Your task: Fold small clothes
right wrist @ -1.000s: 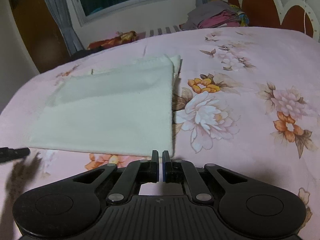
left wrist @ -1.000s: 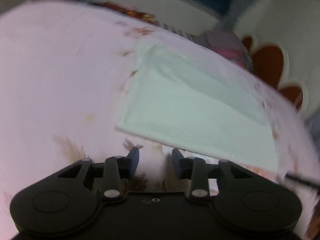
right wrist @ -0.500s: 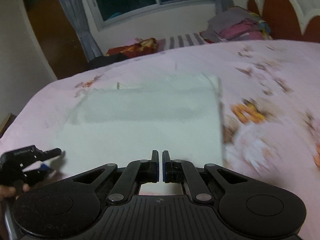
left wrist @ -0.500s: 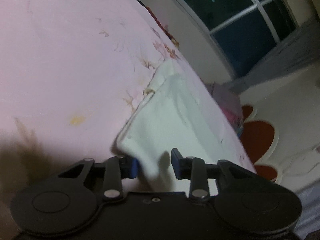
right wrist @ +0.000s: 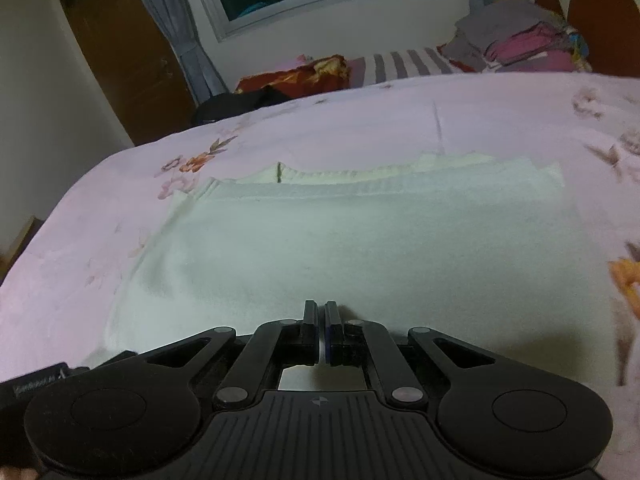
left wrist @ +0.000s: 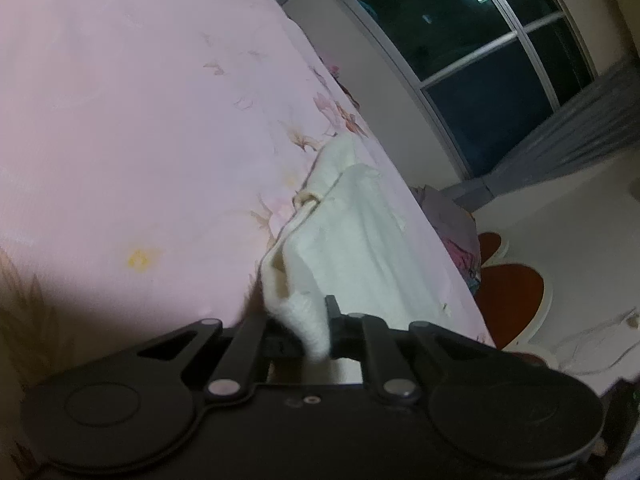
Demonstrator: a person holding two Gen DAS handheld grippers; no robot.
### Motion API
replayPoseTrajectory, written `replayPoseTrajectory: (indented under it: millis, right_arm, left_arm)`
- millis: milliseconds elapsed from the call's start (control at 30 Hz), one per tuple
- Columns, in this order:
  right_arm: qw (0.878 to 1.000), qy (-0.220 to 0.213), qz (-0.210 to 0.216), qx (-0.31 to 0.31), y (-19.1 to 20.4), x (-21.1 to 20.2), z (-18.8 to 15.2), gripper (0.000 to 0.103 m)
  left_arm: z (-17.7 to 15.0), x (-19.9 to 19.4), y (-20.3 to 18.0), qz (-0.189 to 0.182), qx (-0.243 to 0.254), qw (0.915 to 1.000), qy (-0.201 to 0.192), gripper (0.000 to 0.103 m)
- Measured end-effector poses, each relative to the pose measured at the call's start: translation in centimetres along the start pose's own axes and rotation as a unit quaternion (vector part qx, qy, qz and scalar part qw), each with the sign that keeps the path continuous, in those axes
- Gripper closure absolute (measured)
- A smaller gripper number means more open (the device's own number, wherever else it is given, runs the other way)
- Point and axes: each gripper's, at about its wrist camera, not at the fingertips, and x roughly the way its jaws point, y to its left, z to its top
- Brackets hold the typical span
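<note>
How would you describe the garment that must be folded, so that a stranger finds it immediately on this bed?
Look at the bed with the pink flowered sheet. In its middle lies the white cloth, spread flat in a plain rectangle. The other clothes are dark or coloured and sit heaped near the headboard, so it is the only pale, flat piece.
</note>
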Motion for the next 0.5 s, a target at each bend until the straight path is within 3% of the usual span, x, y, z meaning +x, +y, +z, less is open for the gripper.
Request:
replayPoseTrajectory:
  millis: [200, 333, 400, 500]
  right_arm:
    - [1.0, 0.004, -0.008, -0.007, 0.2, 0.8, 0.6, 0.101]
    - [1.0, 0.017, 0.005, 0.004, -0.6, 1.8, 0.3, 0.102]
    - [1.0, 0.013, 0.012, 0.001, -1.0, 1.8, 0.3, 0.103]
    - [0.999, 0.018, 0.028, 0.001, -1.6, 1.8, 0.5, 0.103]
  left_arm:
    - [-0.2, -0.5, -0.6, 0.012, 0.018, 0.9998, -0.001, 0.093]
    - [-0.2, -0.8, -0.6, 0.017, -0.002, 0.9998, -0.009, 0.091]
    - [-0.1, -0.9, -1.1, 0.03, -0.001, 0.9994, -0.018, 0.089]
    - [0.1, -0.7, -2.7, 0.064, 0.026, 0.9975, -0.016, 0.096]
